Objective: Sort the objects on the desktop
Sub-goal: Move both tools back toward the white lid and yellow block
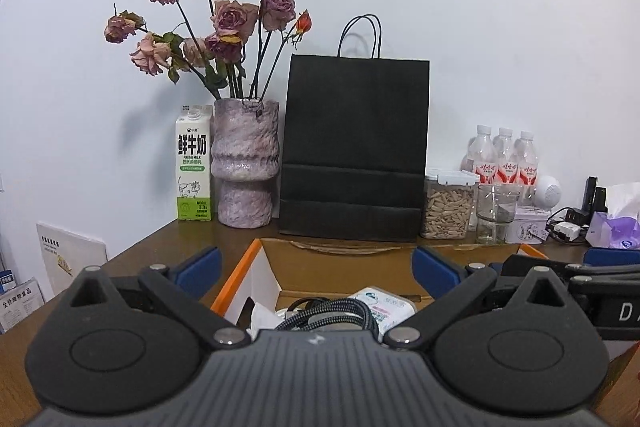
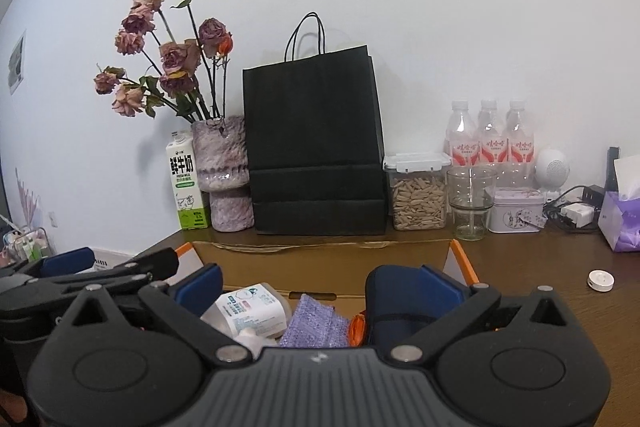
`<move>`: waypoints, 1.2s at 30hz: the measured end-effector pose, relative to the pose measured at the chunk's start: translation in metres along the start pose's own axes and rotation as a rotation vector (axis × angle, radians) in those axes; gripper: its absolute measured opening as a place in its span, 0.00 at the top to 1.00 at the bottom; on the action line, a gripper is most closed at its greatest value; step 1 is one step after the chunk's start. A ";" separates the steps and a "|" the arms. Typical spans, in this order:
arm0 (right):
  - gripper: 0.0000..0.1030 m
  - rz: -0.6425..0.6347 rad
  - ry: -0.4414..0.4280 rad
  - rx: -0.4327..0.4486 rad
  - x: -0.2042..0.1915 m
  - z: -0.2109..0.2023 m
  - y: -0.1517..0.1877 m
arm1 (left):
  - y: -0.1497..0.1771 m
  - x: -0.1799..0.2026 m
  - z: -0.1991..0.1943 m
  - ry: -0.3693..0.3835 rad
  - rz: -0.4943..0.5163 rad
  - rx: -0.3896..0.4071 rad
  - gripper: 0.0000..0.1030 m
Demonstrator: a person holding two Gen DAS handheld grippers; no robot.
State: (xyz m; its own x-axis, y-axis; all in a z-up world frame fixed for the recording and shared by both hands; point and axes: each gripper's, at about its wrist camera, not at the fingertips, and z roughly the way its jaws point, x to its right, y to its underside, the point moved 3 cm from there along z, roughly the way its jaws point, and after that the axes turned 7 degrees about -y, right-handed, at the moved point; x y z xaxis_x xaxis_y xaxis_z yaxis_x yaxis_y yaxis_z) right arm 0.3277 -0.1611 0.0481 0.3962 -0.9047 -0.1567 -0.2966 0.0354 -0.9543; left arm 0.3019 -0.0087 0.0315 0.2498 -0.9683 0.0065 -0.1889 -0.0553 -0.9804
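An open cardboard box with orange-edged flaps sits on the brown desk; it also shows in the right wrist view. Inside lie a braided cable coil, a white tissue pack, also seen from the right, a purple knitted cloth, an orange item and a dark blue pouch. My left gripper hovers open and empty over the box. My right gripper hovers open over the box, the pouch by its right finger. A small white round object lies on the desk at right.
Along the wall stand a milk carton, a vase of dried roses, a black paper bag, a jar of seeds, a glass, three water bottles, a tin, a charger and a tissue box.
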 end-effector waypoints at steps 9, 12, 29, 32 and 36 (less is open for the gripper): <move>0.00 -0.012 0.017 -0.005 -0.002 -0.007 0.007 | 0.011 0.004 -0.004 -0.013 0.006 -0.037 0.00; 0.00 -0.035 0.033 0.006 -0.004 -0.014 0.012 | 0.014 0.007 -0.012 -0.011 0.028 -0.021 0.00; 0.00 -0.062 0.064 -0.028 -0.005 -0.056 0.047 | 0.029 -0.001 -0.052 -0.051 0.083 0.009 0.00; 0.00 -0.065 0.080 -0.035 -0.006 -0.067 0.057 | 0.033 -0.004 -0.062 -0.055 0.094 0.019 0.00; 0.00 -0.081 0.106 -0.017 -0.009 -0.082 0.063 | 0.039 -0.008 -0.075 -0.059 0.107 0.023 0.00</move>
State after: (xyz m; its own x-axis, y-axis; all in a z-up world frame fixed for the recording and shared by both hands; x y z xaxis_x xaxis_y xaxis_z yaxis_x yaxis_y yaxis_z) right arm 0.2340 -0.1852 0.0099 0.3259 -0.9440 -0.0510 -0.2829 -0.0459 -0.9581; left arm 0.2209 -0.0216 0.0081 0.2846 -0.9524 -0.1092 -0.1953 0.0539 -0.9793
